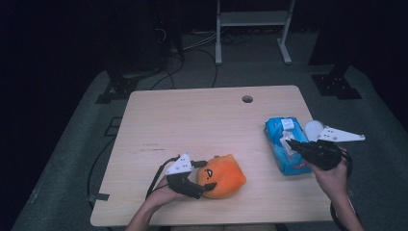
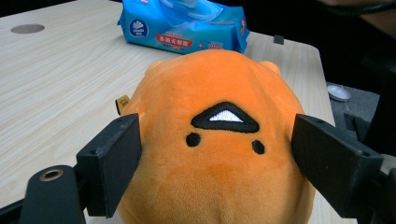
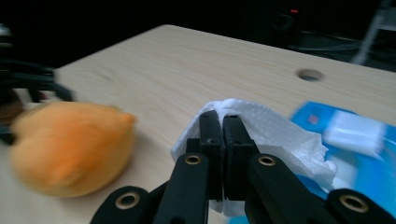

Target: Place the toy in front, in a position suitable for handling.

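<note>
An orange plush toy [image 1: 223, 177] with a small black face lies near the table's front edge. My left gripper [image 1: 208, 177] is shut on it; in the left gripper view both pads [image 2: 116, 158] press against the sides of the plush toy [image 2: 219, 186]. At the right lies a blue pack of wet wipes [image 1: 287, 166]. My right gripper [image 1: 289, 142] hovers just above it, shut on a white wipe [image 1: 287, 136]. In the right gripper view the wipe [image 3: 280, 135] bunches around the shut jaws of the right gripper [image 3: 223, 119], with the pack [image 3: 369, 158] below.
The wooden table [image 1: 192, 120] has a round cable hole [image 1: 247, 99] at the back. A small white round object [image 1: 312, 129] sits by the table's right edge. Beyond the table stand a white metal frame [image 1: 252, 19] and floor cables.
</note>
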A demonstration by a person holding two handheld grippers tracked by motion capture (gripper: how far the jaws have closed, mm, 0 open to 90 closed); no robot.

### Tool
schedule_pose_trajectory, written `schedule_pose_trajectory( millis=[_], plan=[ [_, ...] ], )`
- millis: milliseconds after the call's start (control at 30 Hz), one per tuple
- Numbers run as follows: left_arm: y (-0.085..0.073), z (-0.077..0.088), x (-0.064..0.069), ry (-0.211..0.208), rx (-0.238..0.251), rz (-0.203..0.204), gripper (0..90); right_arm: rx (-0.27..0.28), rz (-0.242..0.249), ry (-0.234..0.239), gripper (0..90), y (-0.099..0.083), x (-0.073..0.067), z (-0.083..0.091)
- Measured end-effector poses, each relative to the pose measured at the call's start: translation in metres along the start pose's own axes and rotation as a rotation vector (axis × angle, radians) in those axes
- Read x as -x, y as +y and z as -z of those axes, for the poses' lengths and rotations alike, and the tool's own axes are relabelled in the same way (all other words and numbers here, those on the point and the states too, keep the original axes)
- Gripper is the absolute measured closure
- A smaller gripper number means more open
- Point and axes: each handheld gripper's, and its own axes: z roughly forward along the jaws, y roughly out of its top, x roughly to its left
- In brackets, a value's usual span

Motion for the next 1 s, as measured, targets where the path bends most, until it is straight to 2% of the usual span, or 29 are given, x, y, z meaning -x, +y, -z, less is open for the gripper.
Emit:
schedule_pose_trajectory(
  millis=[67, 100, 200, 233, 267, 300, 367, 400, 433, 467, 533, 600, 667, 800, 900, 933, 967, 1000],
  plan=[
    [0.0, 0.0, 0.0, 0.001, -0.002, -0.003, 16.8, -0.006, 0.037, 0.058, 87.7, 0.008, -0.014, -0.001],
    [0.0, 0.0, 0.0, 0.001, -0.002, -0.002, 16.8, -0.012, 0.049, 0.107, 87.7, 0.012, -0.021, -0.002],
    [0.0, 0.0, -0.001, 0.001, -0.002, 0.0, 16.8, -0.048, 0.115, 0.203, 87.5, 0.023, -0.046, -0.006],
    [0.0, 0.0, -0.001, 0.002, -0.003, 0.0, 16.8, -0.048, 0.115, 0.203, 87.5, 0.023, -0.046, -0.006],
    [-0.001, 0.001, -0.001, 0.003, -0.004, -0.002, 16.8, -0.064, 0.169, 0.247, 87.4, 0.03, -0.064, -0.008],
    [-0.001, 0.001, -0.001, 0.003, -0.004, -0.002, 16.8, -0.064, 0.169, 0.247, 87.4, 0.03, -0.064, -0.008],
    [-0.001, 0.001, -0.001, 0.003, -0.006, -0.005, 16.8, -0.07, 0.198, 0.302, 87.4, 0.035, -0.08, -0.01],
    [-0.001, 0.001, -0.001, 0.003, -0.003, -0.005, 16.7, -0.069, 0.224, 0.346, 87.4, 0.039, -0.093, -0.011],
    [-0.001, 0.001, -0.001, 0.003, -0.003, -0.005, 16.6, -0.069, 0.224, 0.346, 87.4, 0.039, -0.093, -0.011],
    [-0.001, 0.0, -0.001, 0.003, -0.002, 0.001, 16.3, -0.064, 0.234, 0.397, 87.3, 0.042, -0.102, -0.013],
    [-0.002, 0.0, -0.001, 0.002, -0.001, -0.001, 16.3, -0.072, 0.246, 0.44, 87.3, 0.043, -0.111, -0.014],
    [-0.002, 0.0, -0.001, 0.002, -0.002, -0.002, 16.2, -0.08, 0.251, 0.458, 87.3, 0.043, -0.115, -0.015],
    [-0.002, -0.001, -0.001, 0.001, 0.001, -0.004, 16.0, -0.099, 0.259, 0.508, 87.3, 0.042, -0.125, -0.02],
    [-0.003, -0.001, -0.001, -0.004, 0.007, -0.003, 15.8, -0.14, 0.233, 0.593, 87.3, 0.037, -0.128, -0.033],
    [-0.003, -0.002, -0.001, -0.004, 0.008, -0.004, 15.7, -0.165, 0.223, 0.617, 87.2, 0.034, -0.129, -0.041],
    [-0.003, -0.002, -0.001, -0.005, 0.009, -0.003, 15.7, -0.183, 0.225, 0.615, 87.0, 0.032, -0.129, -0.048],
    [-0.003, -0.002, -0.001, -0.005, 0.01, -0.003, 15.7, -0.183, 0.225, 0.615, 87.0, 0.032, -0.129, -0.048],
    [-0.003, -0.002, 0.0, -0.007, 0.011, -0.001, 15.7, -0.202, 0.224, 0.596, 86.9, 0.03, -0.127, -0.055]
  ],
)
